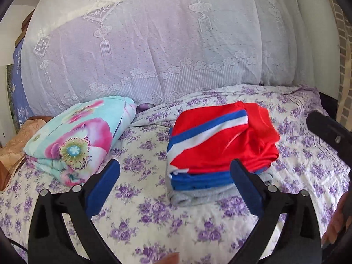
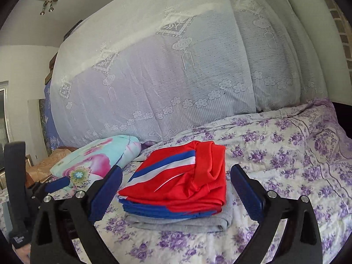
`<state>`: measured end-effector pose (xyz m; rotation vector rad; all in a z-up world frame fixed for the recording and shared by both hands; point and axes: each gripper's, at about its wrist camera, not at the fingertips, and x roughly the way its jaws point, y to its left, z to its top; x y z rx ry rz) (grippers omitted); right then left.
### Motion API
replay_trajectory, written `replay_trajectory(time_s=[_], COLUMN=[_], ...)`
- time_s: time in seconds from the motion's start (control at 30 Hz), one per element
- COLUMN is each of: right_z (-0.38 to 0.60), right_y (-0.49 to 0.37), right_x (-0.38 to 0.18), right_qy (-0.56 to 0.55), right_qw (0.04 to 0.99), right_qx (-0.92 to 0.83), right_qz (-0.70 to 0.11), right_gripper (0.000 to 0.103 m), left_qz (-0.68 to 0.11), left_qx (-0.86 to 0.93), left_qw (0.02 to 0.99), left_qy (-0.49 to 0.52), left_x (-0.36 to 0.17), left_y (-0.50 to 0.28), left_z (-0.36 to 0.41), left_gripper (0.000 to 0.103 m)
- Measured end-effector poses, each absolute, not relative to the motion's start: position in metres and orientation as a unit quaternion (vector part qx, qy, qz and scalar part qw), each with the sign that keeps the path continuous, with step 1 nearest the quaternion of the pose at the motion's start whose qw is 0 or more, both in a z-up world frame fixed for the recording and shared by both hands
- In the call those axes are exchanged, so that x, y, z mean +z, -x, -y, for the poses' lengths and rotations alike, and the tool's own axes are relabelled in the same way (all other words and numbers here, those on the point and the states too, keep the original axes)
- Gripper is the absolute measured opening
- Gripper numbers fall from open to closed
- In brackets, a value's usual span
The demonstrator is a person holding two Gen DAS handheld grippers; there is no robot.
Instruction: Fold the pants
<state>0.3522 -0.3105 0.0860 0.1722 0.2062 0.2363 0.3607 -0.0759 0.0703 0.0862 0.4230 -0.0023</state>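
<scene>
Now both tongs, left [image 1: 175, 189] and right [image 2: 176, 192], released and empty (strap print illegible) before folded red pants [image 2: 182, 182].

pants [image 2: 187, 176]: smooth red cloth, slight sheen | grey garment [image 2: 198, 223]: matt knit | bed sheet [image 2: 286, 154]: matt printed cotton | curtain [image 2: 176, 77]: sheer lace | right claw [image 2: 176, 192]: matt black plastic, ribbed blue pads [image 2: 246, 193], shiny metal pins

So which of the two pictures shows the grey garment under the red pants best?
The right wrist view: the grey garment shows its whole front fold and right side under the red pants. In the left wrist view, a claw finger hides part of it.
</scene>
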Motion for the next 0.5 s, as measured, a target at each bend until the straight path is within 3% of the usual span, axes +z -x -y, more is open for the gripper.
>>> replay_trajectory(time_s=[0.3,0.5], right_z=[0.307,0.307], right_y=[-0.275,-0.277], right_x=[0.12,0.139], right_qy=[-0.049,-0.082], right_qw=[0.993,0.991], right_qx=[0.045,0.043], right_qz=[-0.102,-0.093], right_gripper=[0.099,0.099], left_qz=[-0.199,-0.18], left_qx=[0.012,0.027], left_qw=[0.979,0.983], left_qy=[-0.028,-0.004], left_x=[0.099,0.117], left_y=[-0.292,-0.292], left_z=[0.079,0.072], left_gripper=[0.098,0.098])
